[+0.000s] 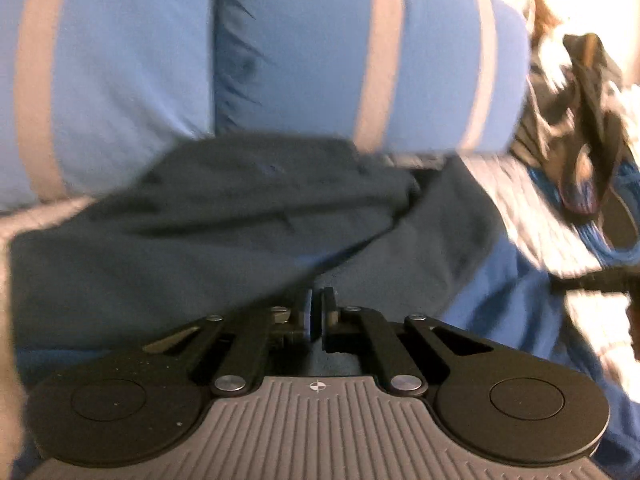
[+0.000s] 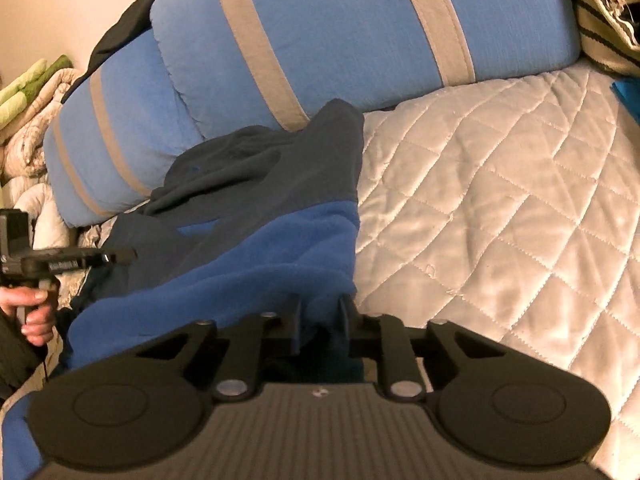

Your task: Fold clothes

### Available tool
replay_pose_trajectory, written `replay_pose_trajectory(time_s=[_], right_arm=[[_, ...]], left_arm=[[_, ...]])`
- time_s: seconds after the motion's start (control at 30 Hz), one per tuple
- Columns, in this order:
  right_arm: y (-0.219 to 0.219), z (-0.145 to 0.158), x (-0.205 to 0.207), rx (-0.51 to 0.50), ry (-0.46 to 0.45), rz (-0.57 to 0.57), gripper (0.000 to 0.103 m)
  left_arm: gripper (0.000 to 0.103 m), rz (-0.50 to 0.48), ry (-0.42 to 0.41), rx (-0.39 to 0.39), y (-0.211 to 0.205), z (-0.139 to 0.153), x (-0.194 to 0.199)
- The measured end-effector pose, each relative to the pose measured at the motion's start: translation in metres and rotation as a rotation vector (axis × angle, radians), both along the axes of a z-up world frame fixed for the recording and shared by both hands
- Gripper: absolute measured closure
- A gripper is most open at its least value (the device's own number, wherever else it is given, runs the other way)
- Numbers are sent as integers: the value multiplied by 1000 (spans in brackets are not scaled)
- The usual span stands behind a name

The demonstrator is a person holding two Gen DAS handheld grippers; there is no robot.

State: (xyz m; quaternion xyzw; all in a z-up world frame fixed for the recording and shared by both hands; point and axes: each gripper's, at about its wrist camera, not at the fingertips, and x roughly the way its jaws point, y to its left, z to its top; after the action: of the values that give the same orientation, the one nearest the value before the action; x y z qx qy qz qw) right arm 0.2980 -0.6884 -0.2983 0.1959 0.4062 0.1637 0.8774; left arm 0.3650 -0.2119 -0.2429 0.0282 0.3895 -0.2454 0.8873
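Quilted bed cover | right hand-held gripper pinching fleece garment | left hand-held gripper pressed together, seemingly on it

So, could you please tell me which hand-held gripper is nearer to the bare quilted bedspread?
Right. The right hand-held gripper grips the blue fleece's edge beside the open bedspread; the left hand-held gripper sits across the fleece, farther away.
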Motion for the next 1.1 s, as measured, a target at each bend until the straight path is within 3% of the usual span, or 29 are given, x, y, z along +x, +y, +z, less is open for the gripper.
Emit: replay_pose_trajectory(time_s=[0.13, 0.17, 0.23, 0.27, 0.33, 0.43, 0.5, 0.63, 0.8, 1.1], right_arm=[[3, 0, -2, -25, -6, 4, 86], [5, 0, -2, -44, -2, -8, 80], [8, 4, -3, -93, 2, -37, 55], [10, 7, -4, -120, 0, -51, 49], [12, 17, -9, -160, -19, -60, 43], [17, 36, -24, -218, -61, -48, 25], [19, 51, -36, -264, -97, -34, 21], [22, 85, -62, -345, -169, -8, 14], [17, 130, -89, -369, -260, -37, 4], [4, 212, -129, -373, -456, -116, 2]], left_arm=[[94, 28, -40, 44, -1, 8, -5], [90, 55, -34, 88, -3, 10, -6], [71, 80, -51, 90, 3, 19, -17], [67, 91, -62, 85, 7, 24, -22], [50, 109, -86, 62, 17, 36, -36], [34, 131, -141, 31, 39, 57, -68], [30, 153, -187, 19, 54, 73, -91], [27, 199, -258, -23, 85, 104, -132], [26, 256, -297, -95, 119, 129, -165], [25, 324, -384, -190, 150, 172, -203]])
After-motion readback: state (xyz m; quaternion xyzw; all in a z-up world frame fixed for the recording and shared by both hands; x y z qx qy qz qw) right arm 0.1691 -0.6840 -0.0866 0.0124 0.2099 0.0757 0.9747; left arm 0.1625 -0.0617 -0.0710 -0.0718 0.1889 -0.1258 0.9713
